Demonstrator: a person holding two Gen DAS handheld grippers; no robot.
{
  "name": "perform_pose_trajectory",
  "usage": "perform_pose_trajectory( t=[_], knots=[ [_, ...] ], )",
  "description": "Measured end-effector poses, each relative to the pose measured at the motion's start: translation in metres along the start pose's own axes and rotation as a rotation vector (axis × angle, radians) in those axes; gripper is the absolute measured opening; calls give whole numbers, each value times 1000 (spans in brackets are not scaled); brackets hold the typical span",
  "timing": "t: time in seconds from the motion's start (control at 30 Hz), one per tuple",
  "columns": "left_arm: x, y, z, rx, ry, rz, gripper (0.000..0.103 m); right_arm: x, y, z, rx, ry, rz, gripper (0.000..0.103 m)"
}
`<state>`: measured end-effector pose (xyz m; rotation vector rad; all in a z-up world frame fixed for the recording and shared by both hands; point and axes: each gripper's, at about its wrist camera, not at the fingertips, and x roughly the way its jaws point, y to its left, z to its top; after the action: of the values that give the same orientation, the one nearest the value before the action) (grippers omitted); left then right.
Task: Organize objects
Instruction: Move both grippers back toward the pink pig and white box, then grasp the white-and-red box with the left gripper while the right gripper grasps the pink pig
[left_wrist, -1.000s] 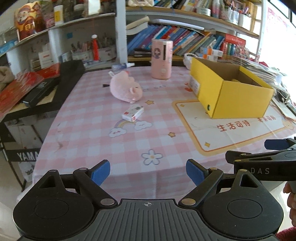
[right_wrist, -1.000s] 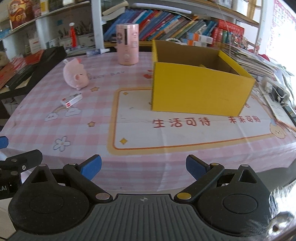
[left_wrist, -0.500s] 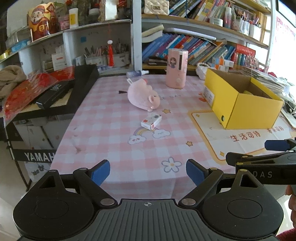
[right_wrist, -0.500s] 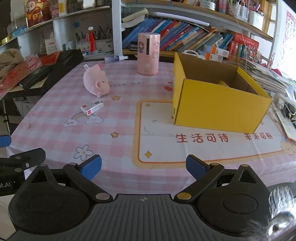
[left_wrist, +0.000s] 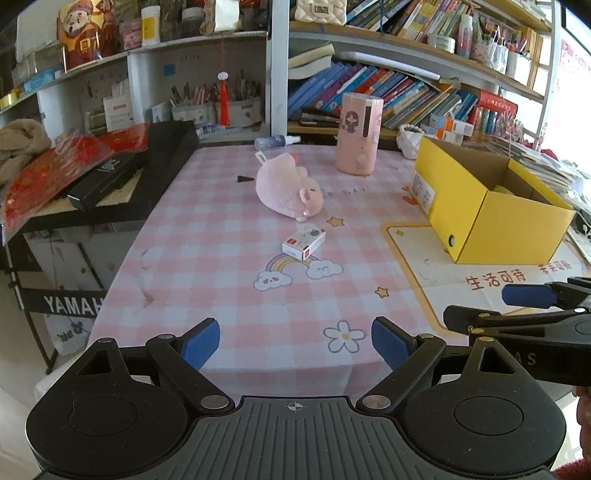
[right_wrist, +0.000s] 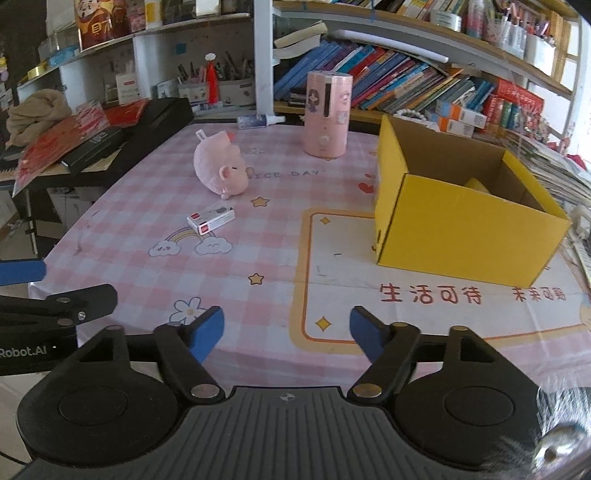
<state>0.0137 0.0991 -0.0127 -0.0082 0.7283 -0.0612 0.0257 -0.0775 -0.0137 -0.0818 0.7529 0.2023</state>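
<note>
At the near edge of the surface (left_wrist: 207, 258), the left gripper (left_wrist: 295, 341) and right gripper (right_wrist: 287, 328) are held side by side, level, both with fingers apart and empty. This stance probably keeps all items in view before a target is selected.

Item positions:
- Pink plush pig (left_wrist: 286, 190): lying on its side, mid-surface.
- Small white packet (left_wrist: 303, 243): flat, just in front of the pig, not touching it.
- Pink canister (right_wrist: 327, 114): upright at the far edge.
- Yellow box (right_wrist: 461, 206): open-topped, to the right, presumably the collection container. A yellow object lies inside; identity cannot be determined.

No item is yet grasped.
</note>
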Motion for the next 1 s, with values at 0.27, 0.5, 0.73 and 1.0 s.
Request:
perform_pose_trajectory(
  t=[0.27,0.5,0.73,1.0],
  knots=[
    [24,3,20,-18,10,39,91,30,-4,25,-28,-2,29,63],
    [51,5,45,-37,2,68,91,54,-13,60,-49,-73,22,63],
    [79,3,63,-46,17,76,90,75,-20,93,-86,-159,43,61],
    [118,-5,77,19,68,32,75,105,-19,125,-107,-167,124,57]
  ],
)
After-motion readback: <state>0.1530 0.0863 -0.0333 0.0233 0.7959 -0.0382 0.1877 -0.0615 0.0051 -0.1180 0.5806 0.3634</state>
